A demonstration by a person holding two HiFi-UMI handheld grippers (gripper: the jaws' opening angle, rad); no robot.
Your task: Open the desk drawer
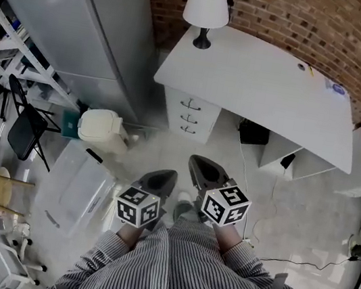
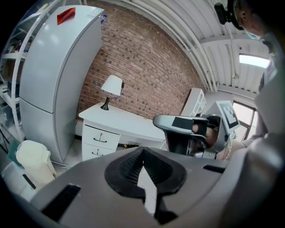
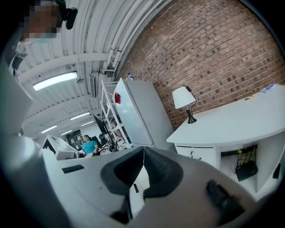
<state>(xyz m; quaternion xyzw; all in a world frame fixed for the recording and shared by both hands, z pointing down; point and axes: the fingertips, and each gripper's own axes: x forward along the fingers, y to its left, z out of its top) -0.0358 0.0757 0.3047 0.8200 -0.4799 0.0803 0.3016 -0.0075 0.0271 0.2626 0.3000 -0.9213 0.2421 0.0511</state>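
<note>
Both grippers are empty. The left gripper [image 2: 142,150] has its fingers [image 2: 128,165] pressed together, black ribbed pads meeting in a thin seam with nothing between them. The right gripper [image 3: 142,150] is alike: fingers [image 3: 158,167] closed tip to tip, dark ribbed rubber set in a smooth grey shell. In the head view both point forward side by side, each with a white cube of square black markers at the back, above striped sleeves [image 1: 165,275].

The drawer stack [image 1: 189,116] sits ahead of both sets of fingers, well apart from them — three flat white fronts, one above the other, each with a thin dark curved handle, all flush and shut. It stands under the left end of the counter [image 1: 279,88], a smooth white top with a rounded edge. A lamp [image 1: 207,11] stands on the counter corner above the drawers, beyond the fingers: white tapered shade, dark base. A rough red brick wall [image 1: 304,20] runs behind. Left of the left fingers — a tall smooth grey fridge [image 1: 83,28], a cream rounded bin [image 1: 101,127] and a clear plastic box [image 1: 76,191] on the floor.
</note>
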